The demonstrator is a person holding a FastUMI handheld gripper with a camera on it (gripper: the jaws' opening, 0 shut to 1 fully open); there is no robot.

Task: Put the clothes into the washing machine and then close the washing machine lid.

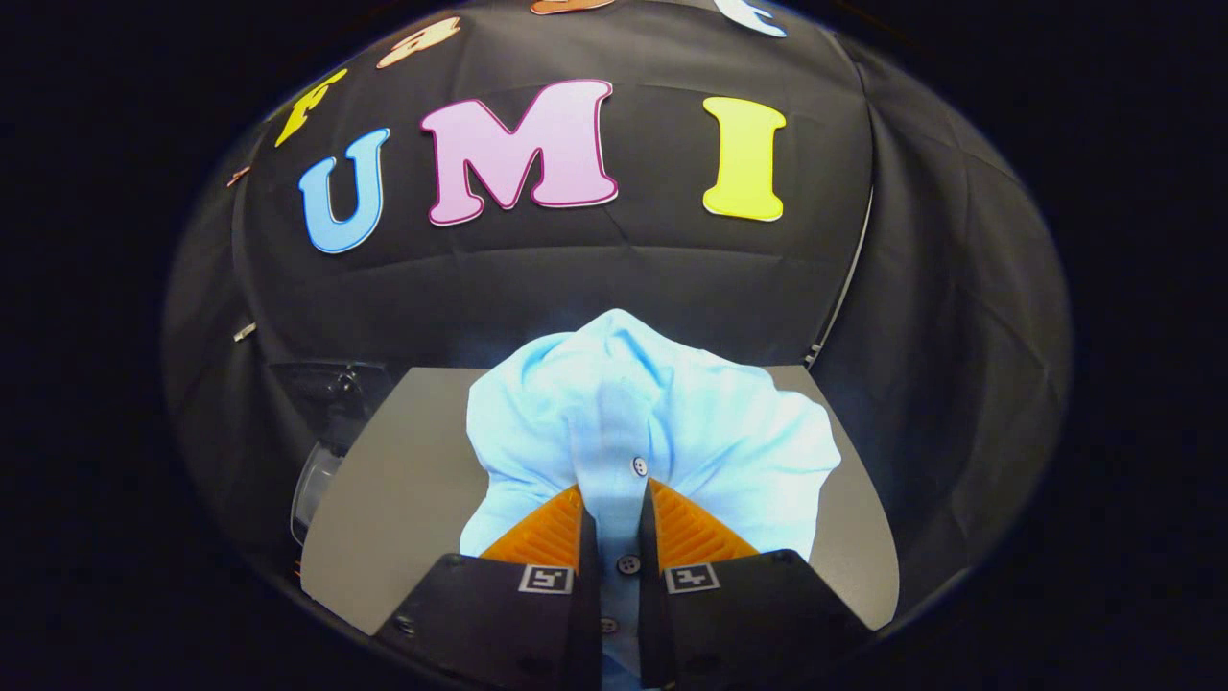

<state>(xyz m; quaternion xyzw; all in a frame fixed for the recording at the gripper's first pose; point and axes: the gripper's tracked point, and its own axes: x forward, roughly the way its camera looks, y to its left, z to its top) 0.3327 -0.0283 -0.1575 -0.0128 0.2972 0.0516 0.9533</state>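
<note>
two fingers of the gripper [614, 494] pinch the buttoned strip of a light blue shirt [662, 422], both pressing on the fold between them. the shirt bunches up just ahead of the fingers and spills to either side over a grey table [403, 489]. beyond the table's far left corner sits a dark machine [326, 403] with a clear round part.

A plain grey desk [403, 480] carries a bunched light-blue buttoned shirt [729, 441] that rests on its middle, while the claw [614, 494] has both fingers pinched tight on the shirt's button strip, and a washing machine [321, 451] stands beside the desk's edge.
</note>
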